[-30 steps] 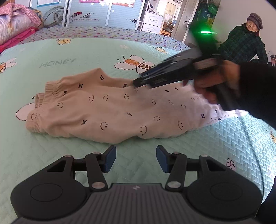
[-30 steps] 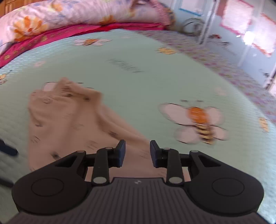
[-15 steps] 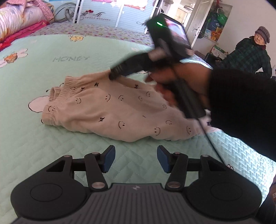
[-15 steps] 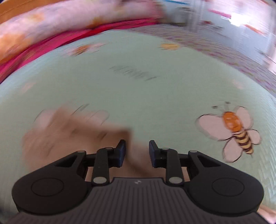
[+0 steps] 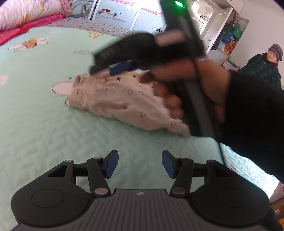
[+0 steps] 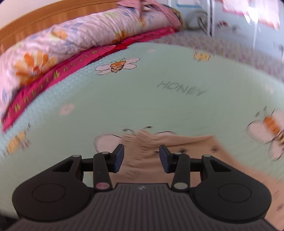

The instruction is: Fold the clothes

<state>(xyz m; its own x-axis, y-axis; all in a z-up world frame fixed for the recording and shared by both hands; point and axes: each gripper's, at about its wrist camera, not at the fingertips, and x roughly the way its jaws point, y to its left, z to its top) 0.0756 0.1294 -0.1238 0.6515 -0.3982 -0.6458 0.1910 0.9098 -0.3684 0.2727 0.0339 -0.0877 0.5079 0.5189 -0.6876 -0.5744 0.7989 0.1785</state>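
Beige trousers (image 5: 113,99) with small black smiley prints lie folded over on the mint green bedspread (image 5: 35,124). My left gripper (image 5: 140,166) is open and empty, hovering over the bedspread just short of the trousers' near edge. My right gripper (image 6: 141,158) is open over the trousers' ribbed end (image 6: 142,140); the beige cloth (image 6: 204,160) fills the lower right of the right wrist view. In the left wrist view the right gripper (image 5: 106,69) hangs above the far left end of the trousers, held by a hand (image 5: 195,85).
A floral quilt (image 6: 62,48) and a pink blanket (image 6: 53,76) are piled along the wooden headboard (image 6: 44,19). A person in a dark coat and knit hat (image 5: 264,67) sits beyond the bed's right side. A wardrobe (image 5: 120,16) stands behind the bed.
My right gripper has swept left along the trousers to their ribbed end and its fingers have spread wider. The trousers now lie more bunched and narrower. My left gripper stays open.
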